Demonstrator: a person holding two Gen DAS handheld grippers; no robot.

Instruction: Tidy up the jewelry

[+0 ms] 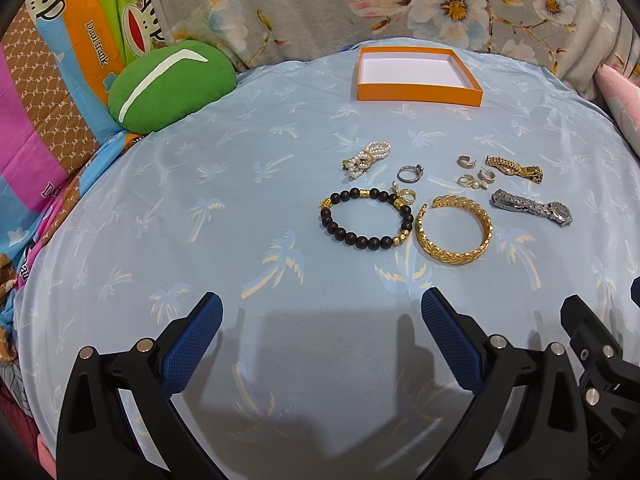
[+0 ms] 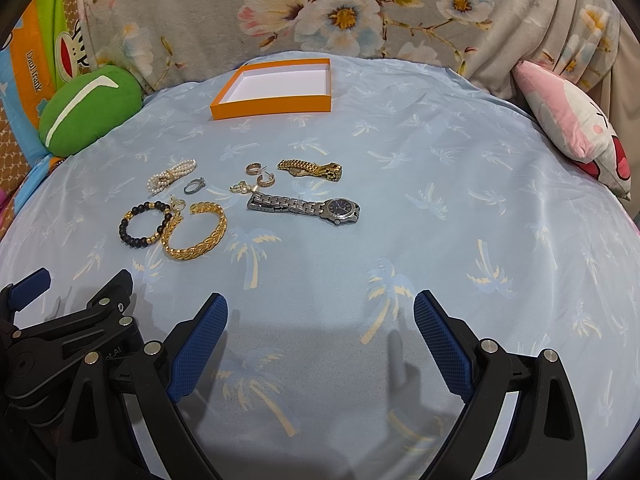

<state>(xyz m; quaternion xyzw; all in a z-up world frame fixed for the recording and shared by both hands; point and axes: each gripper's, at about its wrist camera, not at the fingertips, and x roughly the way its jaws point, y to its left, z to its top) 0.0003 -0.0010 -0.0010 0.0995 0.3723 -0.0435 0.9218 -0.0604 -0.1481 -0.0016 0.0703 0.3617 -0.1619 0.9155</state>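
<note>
Light blue sheet (image 1: 240, 200) with palm-tree print is spread over rounded surface. Green cushion (image 1: 170, 86) with white curved stripe is set at sheet's far left edge. Cartoon-print blanket (image 1: 60, 80) is seen beyond it. Floral fabric (image 2: 360, 12) is draped behind. Pink and white pillow (image 2: 572, 124) is set at right edge.

The left tongs (image 1: 322, 312) stand wide apart and empty above a palm-print sheet (image 1: 200, 208); a bead bracelet (image 1: 366, 218), gold bangle (image 1: 454, 230) and watch (image 1: 532, 206) lie before an orange box (image 1: 416, 94).
</note>
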